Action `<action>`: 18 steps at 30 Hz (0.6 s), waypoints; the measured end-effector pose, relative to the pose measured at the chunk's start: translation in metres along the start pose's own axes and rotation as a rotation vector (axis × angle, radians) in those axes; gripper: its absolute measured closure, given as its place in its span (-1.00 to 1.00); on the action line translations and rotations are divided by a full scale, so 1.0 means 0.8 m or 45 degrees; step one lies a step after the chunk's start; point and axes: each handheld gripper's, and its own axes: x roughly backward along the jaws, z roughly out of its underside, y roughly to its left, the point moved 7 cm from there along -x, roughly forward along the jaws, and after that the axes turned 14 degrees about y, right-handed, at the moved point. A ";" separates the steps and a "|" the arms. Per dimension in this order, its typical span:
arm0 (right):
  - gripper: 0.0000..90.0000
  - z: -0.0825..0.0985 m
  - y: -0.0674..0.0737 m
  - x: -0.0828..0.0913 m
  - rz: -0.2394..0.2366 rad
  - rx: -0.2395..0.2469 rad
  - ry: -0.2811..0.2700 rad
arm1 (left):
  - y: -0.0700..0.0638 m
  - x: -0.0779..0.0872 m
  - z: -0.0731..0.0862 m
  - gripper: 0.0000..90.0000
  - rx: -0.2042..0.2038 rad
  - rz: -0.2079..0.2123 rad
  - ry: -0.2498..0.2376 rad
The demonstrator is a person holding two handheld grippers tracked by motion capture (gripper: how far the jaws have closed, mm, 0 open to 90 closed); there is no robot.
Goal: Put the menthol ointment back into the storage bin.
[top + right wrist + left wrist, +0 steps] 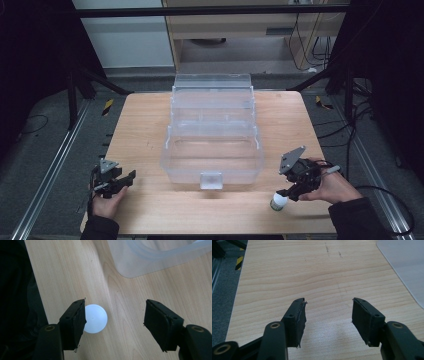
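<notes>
Right gripper view showed our right tool (115, 317) spread apart over a small white-capped bottle (95, 318). Our left tool (328, 315) hung apart above the pale wooden worktop (312, 272).

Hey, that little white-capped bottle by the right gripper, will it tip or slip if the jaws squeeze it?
The small bottle stands upright and narrow on the table, so an off-centre nudge would probably tip it. Its round white cap looks smooth, likely slippery. The right gripper is open, one jaw beside the cap.

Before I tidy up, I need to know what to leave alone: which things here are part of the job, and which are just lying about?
In use:
right tongs, open over small white bottle
clear plastic box

Lying about:
left tongs, open, idle
floor cables
</notes>
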 end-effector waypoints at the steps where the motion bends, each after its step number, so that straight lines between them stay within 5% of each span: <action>1: -0.24 0.001 0.001 -0.001 -0.006 0.006 0.007 | 0.000 0.000 0.000 -0.02 0.000 0.000 0.001; 18: -0.14 0.008 0.018 -0.024 -0.074 0.102 0.128 | 0.000 0.000 0.000 -0.02 -0.003 0.000 0.002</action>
